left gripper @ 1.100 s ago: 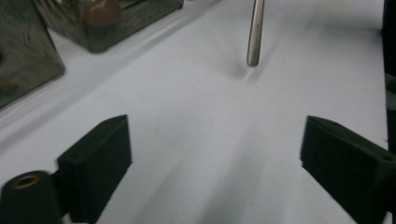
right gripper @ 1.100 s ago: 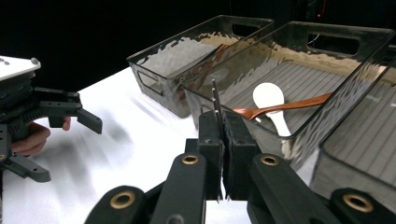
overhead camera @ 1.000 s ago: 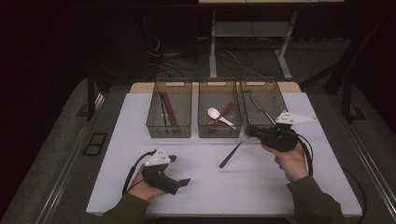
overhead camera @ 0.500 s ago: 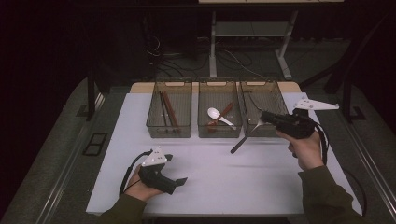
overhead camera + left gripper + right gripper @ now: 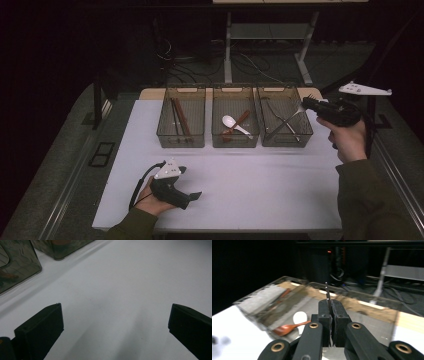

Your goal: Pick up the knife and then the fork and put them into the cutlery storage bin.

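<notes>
My right gripper (image 5: pixel 306 104) hangs at the right rim of the right-hand bin (image 5: pixel 287 143), shut on a thin metal utensil (image 5: pixel 286 121). The utensil slants down-left from the jaws over that bin. In the right gripper view its edge (image 5: pixel 327 291) sticks up from the closed right gripper (image 5: pixel 331 307). Another metal utensil (image 5: pixel 280 117) lies in the same bin. My left gripper (image 5: pixel 195 195) rests on the white table (image 5: pixel 260 180) at the front left. In the left gripper view the left gripper (image 5: pixel 115 312) stands open, with bare table between its jaws.
Three clear bins stand in a row at the back of the table. The left bin (image 5: pixel 181 144) holds brown chopsticks (image 5: pixel 179 117). The middle bin (image 5: pixel 235 144) holds a white spoon (image 5: pixel 231 121) and a wooden spoon (image 5: pixel 242 119). A desk frame and cables lie beyond.
My right gripper has carried the metal utensil to the right and toward the back, from the table in front of the bins to the right bin's rim. The left gripper has barely moved.
</notes>
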Tool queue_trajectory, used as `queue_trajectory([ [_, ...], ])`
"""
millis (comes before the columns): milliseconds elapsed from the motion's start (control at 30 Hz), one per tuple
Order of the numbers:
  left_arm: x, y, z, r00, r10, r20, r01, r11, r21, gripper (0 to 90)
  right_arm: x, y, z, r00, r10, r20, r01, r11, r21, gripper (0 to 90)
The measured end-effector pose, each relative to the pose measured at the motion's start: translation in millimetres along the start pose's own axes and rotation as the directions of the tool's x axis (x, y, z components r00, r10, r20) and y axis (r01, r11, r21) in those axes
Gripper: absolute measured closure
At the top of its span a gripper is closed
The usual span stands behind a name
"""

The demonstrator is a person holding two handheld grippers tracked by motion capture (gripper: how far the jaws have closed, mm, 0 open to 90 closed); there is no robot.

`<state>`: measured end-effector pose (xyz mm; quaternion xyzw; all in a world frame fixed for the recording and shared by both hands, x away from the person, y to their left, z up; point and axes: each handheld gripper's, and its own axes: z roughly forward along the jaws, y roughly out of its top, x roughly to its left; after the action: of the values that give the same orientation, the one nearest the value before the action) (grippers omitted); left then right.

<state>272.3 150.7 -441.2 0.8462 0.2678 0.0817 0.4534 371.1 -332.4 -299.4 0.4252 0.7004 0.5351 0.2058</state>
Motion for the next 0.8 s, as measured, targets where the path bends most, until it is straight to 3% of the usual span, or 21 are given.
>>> queue_trajectory([
  [200, -0.8, -0.1, 1.5, 1.0000, 0.005, 0.007, -0.005, 1.0000, 0.005, 0.0, -21.9, 9.6, 5.8, 0.9969, 0.013, 0.077, -0.014, 1.000, 0.011, 87.2],
  [433, -1.1, 0.0, 1.5, 0.9999, 0.007, 0.009, -0.007, 1.0000, 0.000, 0.0, -41.1, 2.6, 24.7, 0.9893, 0.051, 0.137, -0.059, 0.997, 0.056, 87.2],
  [600, -1.8, 0.0, 1.4, 0.9998, 0.016, 0.014, -0.016, 0.9998, 0.009, 0.0, -44.8, -5.9, 42.0, 0.9873, 0.065, 0.145, -0.080, 0.991, 0.106, 87.1],
  [800, -2.5, 0.2, 2.1, 0.9996, 0.019, 0.019, -0.019, 0.9997, 0.012, 0.0, -42.2, -16.7, 61.7, 0.9885, 0.045, 0.145, -0.069, 0.984, 0.166, 87.1],
])
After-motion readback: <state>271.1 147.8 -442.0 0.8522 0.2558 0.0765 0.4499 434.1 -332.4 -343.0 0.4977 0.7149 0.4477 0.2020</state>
